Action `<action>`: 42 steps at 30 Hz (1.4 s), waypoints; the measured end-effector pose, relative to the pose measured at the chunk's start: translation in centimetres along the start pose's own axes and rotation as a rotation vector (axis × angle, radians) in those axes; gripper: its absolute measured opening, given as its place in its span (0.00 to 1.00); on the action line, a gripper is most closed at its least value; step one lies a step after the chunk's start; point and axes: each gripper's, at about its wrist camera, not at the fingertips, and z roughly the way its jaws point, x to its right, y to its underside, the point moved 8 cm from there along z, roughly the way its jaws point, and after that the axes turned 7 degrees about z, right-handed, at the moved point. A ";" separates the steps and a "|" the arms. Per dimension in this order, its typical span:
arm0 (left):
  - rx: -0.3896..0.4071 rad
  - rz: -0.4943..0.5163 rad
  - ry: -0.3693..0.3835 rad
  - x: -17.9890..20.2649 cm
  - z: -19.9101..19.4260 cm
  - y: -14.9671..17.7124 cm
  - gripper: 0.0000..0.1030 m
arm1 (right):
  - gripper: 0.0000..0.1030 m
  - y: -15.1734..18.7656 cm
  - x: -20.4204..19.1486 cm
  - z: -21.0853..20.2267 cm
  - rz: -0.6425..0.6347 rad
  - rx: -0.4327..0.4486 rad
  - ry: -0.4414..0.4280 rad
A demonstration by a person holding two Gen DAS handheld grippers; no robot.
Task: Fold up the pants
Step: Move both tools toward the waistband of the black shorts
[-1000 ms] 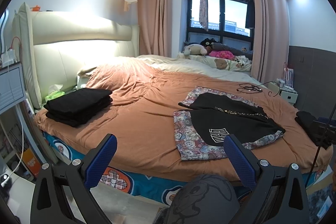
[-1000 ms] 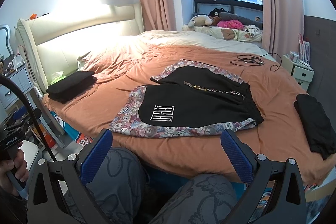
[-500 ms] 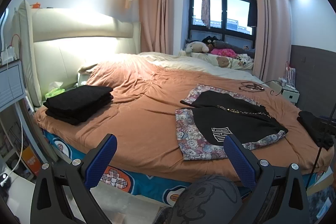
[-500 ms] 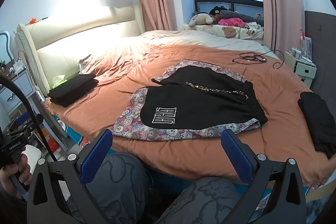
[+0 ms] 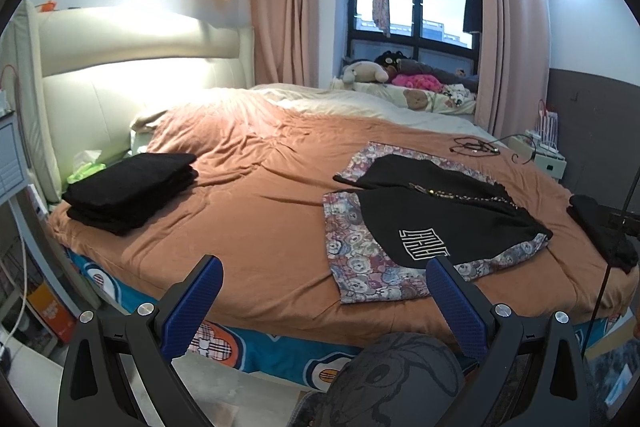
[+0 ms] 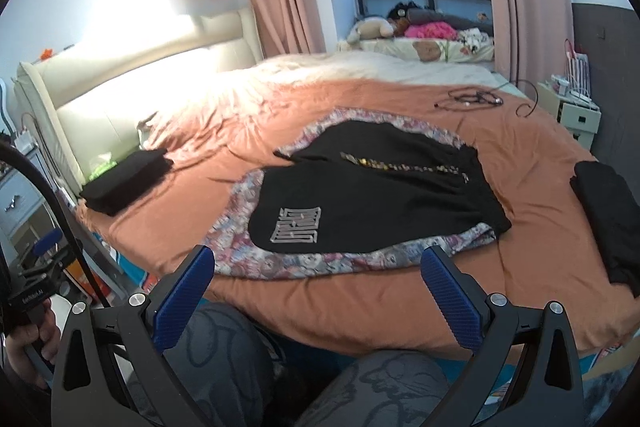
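- The black pants [image 6: 372, 195] lie spread out flat on a bear-print cloth [image 6: 240, 223], which lies on the orange blanket of the bed [image 5: 256, 211]. They are probably laid flat like this so they are easy to fold.
- The pants have a white square mark near the front edge and a gold chain line across the middle. No fold has been started on them, so the job looks to be at its very beginning.
- The left hand-held gripper [image 5: 324, 287] has its two blue fingers wide apart and holds nothing. It hangs in the air in front of the bed, well apart from the pants.
- The right hand-held gripper [image 6: 316, 275] is also spread wide with nothing in it. It points right at the pants, but it does not touch them.
- Both are likely kept wide so they can pinch the cloth when they get close.
- A pile of folded black clothes [image 5: 128, 191] sits near the headboard. This may be where done clothes go.
- Another dark piece of clothing [image 6: 612, 219] lies at the right side of the bed, maybe waiting its turn.
- The left view shows the blue sheet with pictures along the bed side. The right view shows little of it.
- The right view shows the person's hand [image 6: 28, 343] holding the other tool's handle. The left view does not show that.
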 end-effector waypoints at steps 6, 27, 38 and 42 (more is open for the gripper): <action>-0.048 -0.041 0.055 0.4 2.4 0.4 0.99 | 1.00 -1.0 1.3 1.9 0.014 -0.015 0.020; -0.258 -0.088 0.162 2.4 11.4 3.0 0.73 | 1.00 -2.4 6.6 7.2 0.151 -0.071 0.067; -0.445 -0.201 0.263 3.2 15.7 6.5 0.61 | 1.00 -2.4 10.1 9.7 0.234 -0.133 0.089; -0.494 -0.234 0.291 3.4 16.3 7.7 0.61 | 1.00 -2.4 11.4 10.6 0.270 -0.154 0.089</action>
